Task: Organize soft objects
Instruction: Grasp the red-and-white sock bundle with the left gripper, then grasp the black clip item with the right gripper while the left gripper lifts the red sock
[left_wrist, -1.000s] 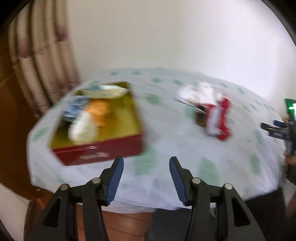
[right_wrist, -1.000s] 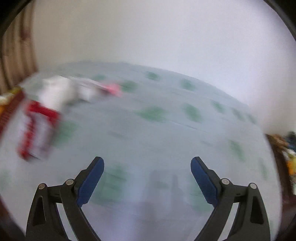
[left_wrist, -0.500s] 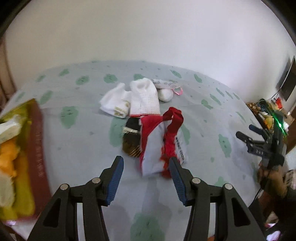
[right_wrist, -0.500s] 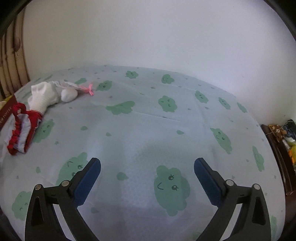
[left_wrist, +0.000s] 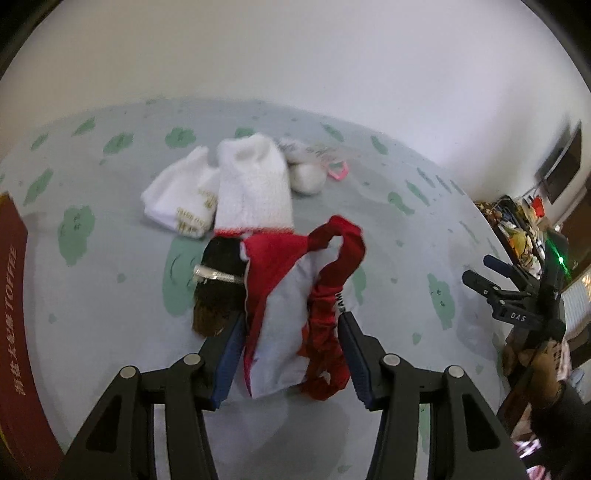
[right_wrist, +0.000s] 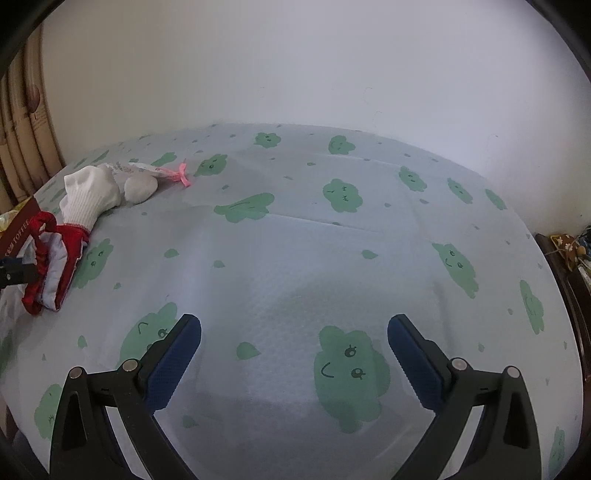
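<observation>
My left gripper (left_wrist: 291, 354) is open, its fingers on either side of a red and grey cloth item (left_wrist: 291, 306) lying on the cloud-print table cover. The same cloth shows at the left of the right wrist view (right_wrist: 55, 266). A dark brown hairpiece with a metal clip (left_wrist: 218, 284) lies just left of it. Behind are white socks (left_wrist: 251, 184), a smaller white sock with gold print (left_wrist: 177, 199), a grey ball-shaped item (left_wrist: 306, 177) and a pink clip (left_wrist: 338, 171). My right gripper (right_wrist: 293, 358) is open and empty over bare cover.
A dark red box (left_wrist: 14, 314) marked TOFFEE stands at the left edge. My right gripper shows at the right of the left wrist view (left_wrist: 517, 295). Cluttered furniture (left_wrist: 517, 225) stands beyond the table's right side. A wall lies behind the table.
My left gripper swung right from the red box to the cloth pile and moved in until its fingers flank the red and grey cloth. The right gripper's view steadied and shifted only slightly.
</observation>
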